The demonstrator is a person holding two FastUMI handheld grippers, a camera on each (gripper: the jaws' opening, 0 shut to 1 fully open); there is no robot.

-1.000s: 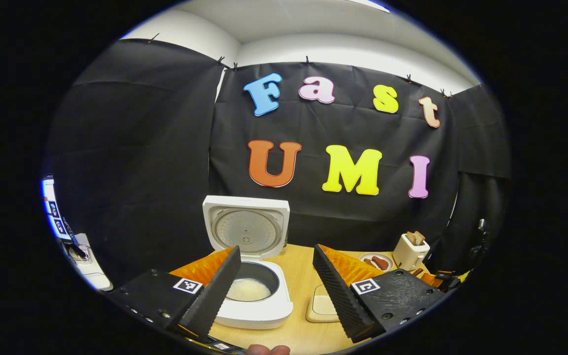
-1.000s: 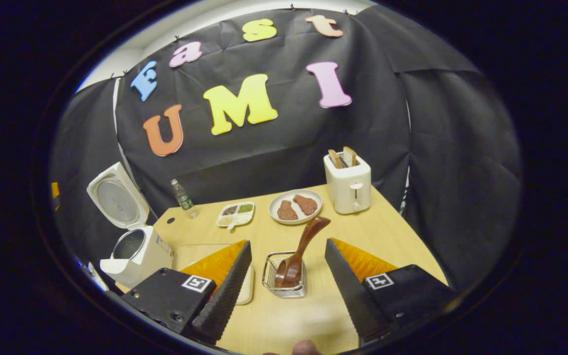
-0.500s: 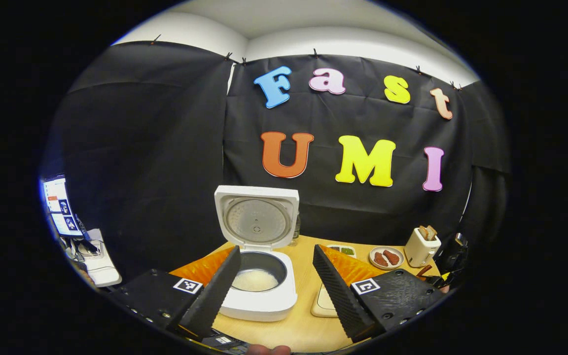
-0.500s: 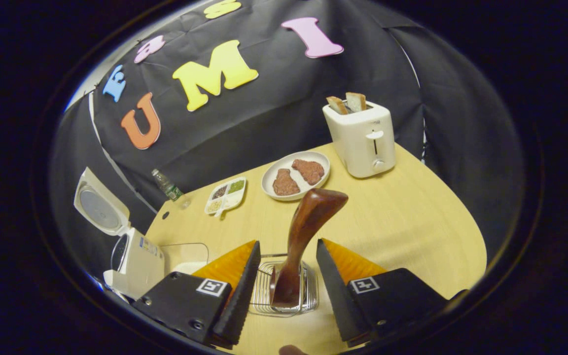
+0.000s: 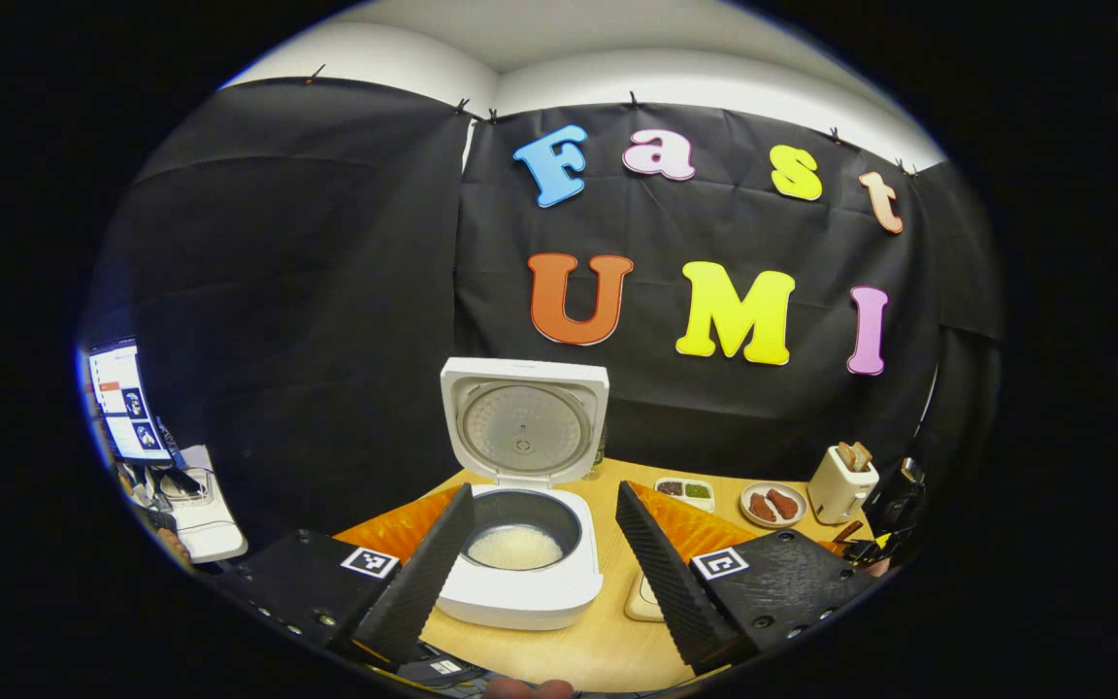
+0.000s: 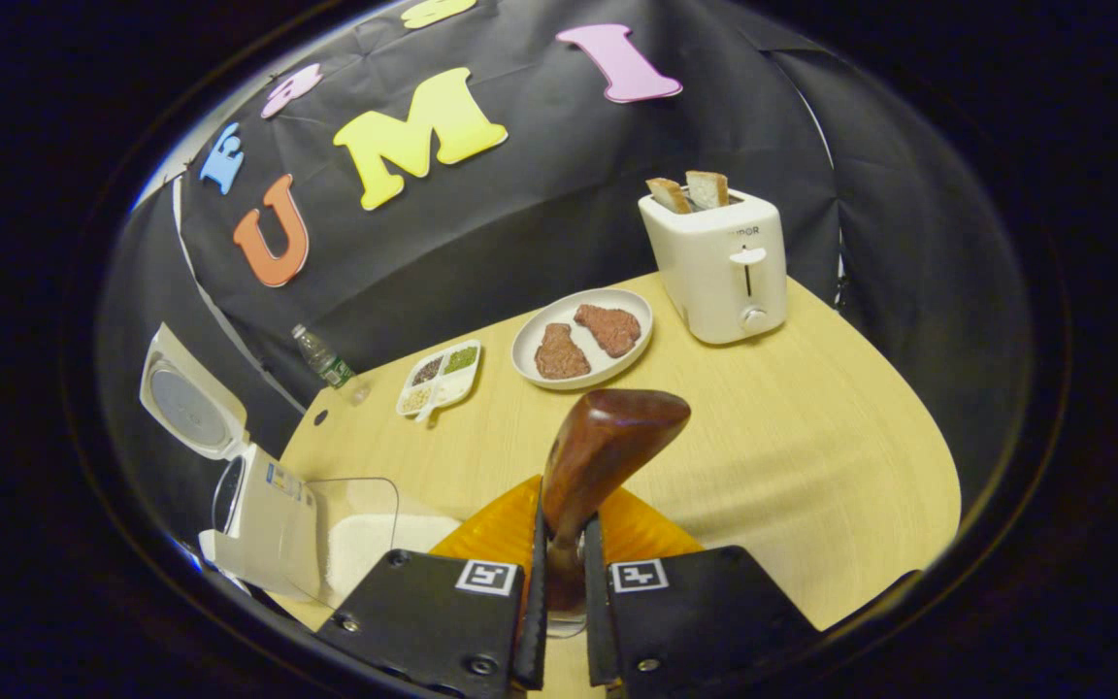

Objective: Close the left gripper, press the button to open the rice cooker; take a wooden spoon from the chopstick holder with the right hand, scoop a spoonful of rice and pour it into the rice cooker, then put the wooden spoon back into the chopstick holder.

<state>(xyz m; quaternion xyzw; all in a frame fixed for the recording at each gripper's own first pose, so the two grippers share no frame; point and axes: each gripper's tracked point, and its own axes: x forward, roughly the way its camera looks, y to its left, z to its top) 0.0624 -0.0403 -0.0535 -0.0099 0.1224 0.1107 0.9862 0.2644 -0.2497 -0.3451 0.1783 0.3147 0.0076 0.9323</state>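
right gripper point(image 6: 559, 573): clamped on wooden spoon point(image 6: 598, 456) handle, bowl end hidden below | left gripper point(image 5: 540, 558): jaws apart, empty, open rice cooker point(image 5: 525, 563) just ahead between its fingers | risk: spoon may pivot in the narrow grip or snag the holder on lift, tipping it; rice container point(image 6: 365, 534) sits close left
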